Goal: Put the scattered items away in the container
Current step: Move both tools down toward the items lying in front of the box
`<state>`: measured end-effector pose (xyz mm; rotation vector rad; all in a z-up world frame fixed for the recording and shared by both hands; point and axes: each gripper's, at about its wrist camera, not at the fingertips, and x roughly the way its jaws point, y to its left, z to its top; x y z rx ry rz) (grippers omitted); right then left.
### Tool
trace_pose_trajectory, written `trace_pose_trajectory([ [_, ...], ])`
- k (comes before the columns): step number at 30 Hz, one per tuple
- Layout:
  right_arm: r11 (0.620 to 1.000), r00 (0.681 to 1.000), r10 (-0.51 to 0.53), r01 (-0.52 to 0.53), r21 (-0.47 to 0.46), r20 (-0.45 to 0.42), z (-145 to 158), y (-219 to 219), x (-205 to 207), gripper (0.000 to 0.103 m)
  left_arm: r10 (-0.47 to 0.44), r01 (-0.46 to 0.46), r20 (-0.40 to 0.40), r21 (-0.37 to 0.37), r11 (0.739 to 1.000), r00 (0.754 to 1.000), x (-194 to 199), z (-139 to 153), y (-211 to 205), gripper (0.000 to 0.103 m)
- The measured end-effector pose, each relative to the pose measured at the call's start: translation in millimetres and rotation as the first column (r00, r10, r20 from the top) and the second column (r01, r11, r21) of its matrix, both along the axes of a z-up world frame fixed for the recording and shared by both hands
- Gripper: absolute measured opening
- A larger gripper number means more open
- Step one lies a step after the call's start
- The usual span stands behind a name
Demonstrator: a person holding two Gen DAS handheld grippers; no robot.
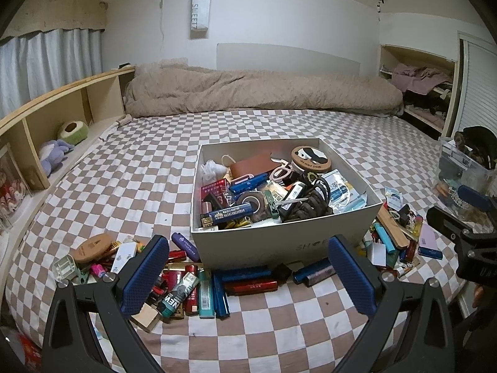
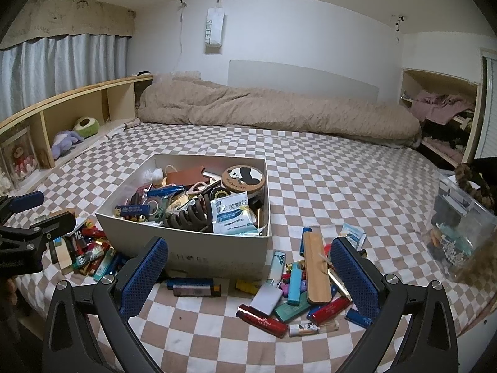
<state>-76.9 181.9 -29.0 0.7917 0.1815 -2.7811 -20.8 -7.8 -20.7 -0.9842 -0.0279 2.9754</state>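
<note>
A white cardboard box (image 1: 279, 242) stands on the checked bed, packed with lighters, tape, a panda tin and a mask pack. Loose lighters (image 1: 186, 289) lie piled in front of its left corner, and more small items (image 1: 388, 239) lie at its right corner. My left gripper (image 1: 248, 244) is open and empty, low in front of the box. In the right wrist view the box (image 2: 186, 248) sits centre-left, with lighters (image 2: 295, 292) and a wooden case (image 2: 315, 267) beside it. My right gripper (image 2: 248, 244) is open and empty above that pile.
A clear plastic bin (image 2: 459, 227) with dark items stands at the bed's right edge. A beige duvet (image 1: 264, 93) lies along the far side. A wooden shelf (image 1: 62, 108) with plush toys runs down the left. The other gripper (image 1: 462, 208) shows at the right edge.
</note>
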Motion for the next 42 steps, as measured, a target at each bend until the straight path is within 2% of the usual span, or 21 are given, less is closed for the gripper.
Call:
trace_pose_trajectory([
  [22, 0.999, 0.992, 0.033, -0.033, -0.006, 0.125, -39.9, -11.1, -32.4, 0.103, -0.020, 0.015, 0.127, 0.036, 0.999, 0.992, -34.1, -42.2, -1.5, 0.103],
  [42, 0.993, 0.947, 0.103, -0.114, 0.019, 0.304, -108.6, -45.9, -62.3, 0.103, -0.031, 0.009, 0.267, 0.080, 0.997, 0.963, -66.6, -98.8, -7.0, 0.103],
])
